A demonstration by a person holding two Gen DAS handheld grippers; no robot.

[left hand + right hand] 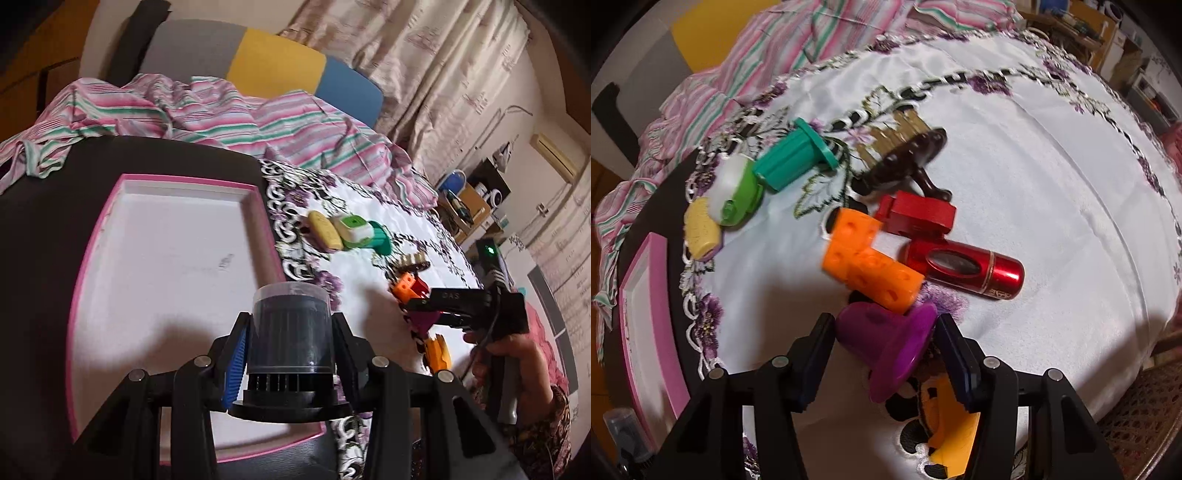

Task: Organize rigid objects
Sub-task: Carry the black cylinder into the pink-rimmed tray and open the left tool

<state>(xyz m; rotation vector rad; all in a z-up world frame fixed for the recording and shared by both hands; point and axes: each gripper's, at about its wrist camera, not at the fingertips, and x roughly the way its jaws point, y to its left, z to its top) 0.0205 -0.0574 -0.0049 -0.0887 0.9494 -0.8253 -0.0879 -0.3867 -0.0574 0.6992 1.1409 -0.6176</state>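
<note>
My left gripper (290,354) is shut on a dark ribbed cylinder with a clear cap (290,332) and holds it over the pink-rimmed white tray (166,258). My right gripper (886,350) has its jaws on either side of a purple flanged cup (890,343), and touch is unclear. It also shows in the left wrist view (424,308). On the white embroidered cloth (1034,184) lie an orange block (868,266), red block (916,214), red metallic tube (964,266), brown comb (905,155), teal cup (794,158), green-white piece (735,195), yellow piece (700,227) and yellow-orange piece (953,435).
A striped pink blanket (221,114) is heaped behind the tray. The tray sits on a black surface (44,229). Shelves with clutter (472,203) stand beyond the cloth on the right.
</note>
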